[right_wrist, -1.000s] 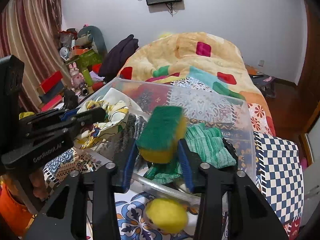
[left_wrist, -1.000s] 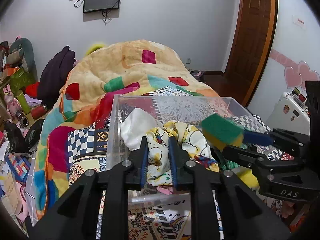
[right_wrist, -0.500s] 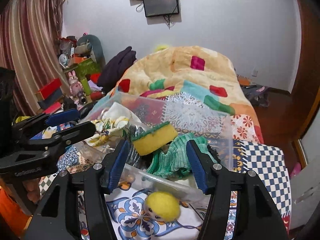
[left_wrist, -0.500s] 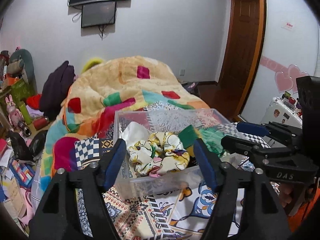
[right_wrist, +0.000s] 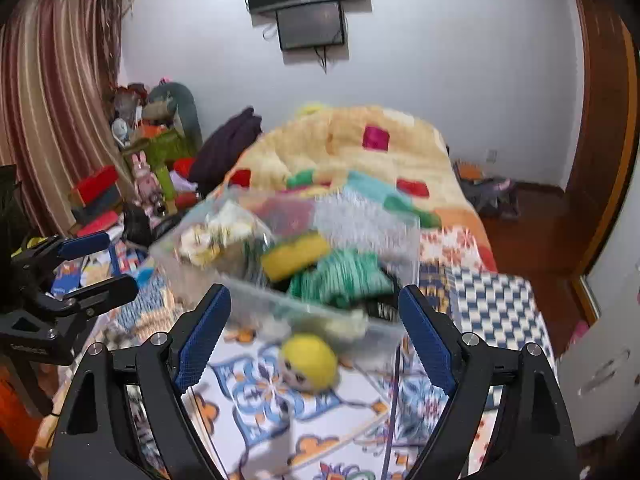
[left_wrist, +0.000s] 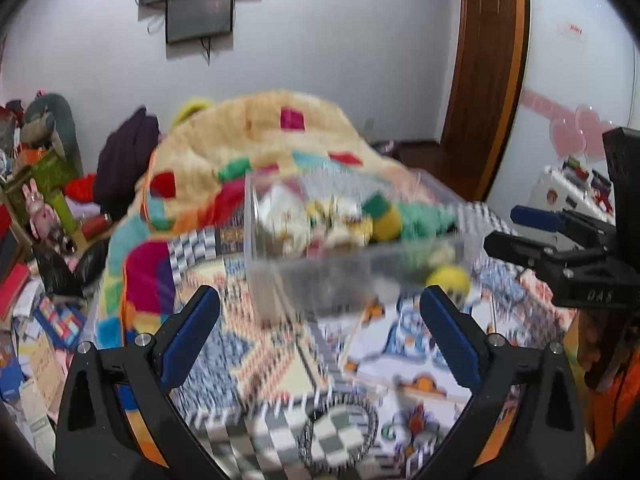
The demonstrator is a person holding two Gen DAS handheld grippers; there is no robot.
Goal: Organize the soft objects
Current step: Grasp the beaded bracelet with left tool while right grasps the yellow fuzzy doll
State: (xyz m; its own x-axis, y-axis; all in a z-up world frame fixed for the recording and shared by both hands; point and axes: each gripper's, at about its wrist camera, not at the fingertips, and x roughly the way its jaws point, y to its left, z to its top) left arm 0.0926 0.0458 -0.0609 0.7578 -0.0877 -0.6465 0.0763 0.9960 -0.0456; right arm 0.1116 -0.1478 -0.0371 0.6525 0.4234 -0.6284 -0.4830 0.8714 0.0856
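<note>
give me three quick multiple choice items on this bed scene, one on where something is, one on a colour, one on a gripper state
1. Where does the yellow plush ball lie?
A. inside the clear bin
B. on the bedspread in front of the clear bin
C. in the right gripper

2. What colour is the knitted cloth in the clear bin?
A. green
B. red
C. purple

3. How does the right gripper stand?
A. shut on the sponge
B. shut and empty
C. open and empty

Answers:
1 B, it sits on the patterned bedspread, outside the bin's near wall.
2 A, the knit shows teal green beside the sponge.
3 C, its blue pads stand wide apart with nothing between them.
</note>
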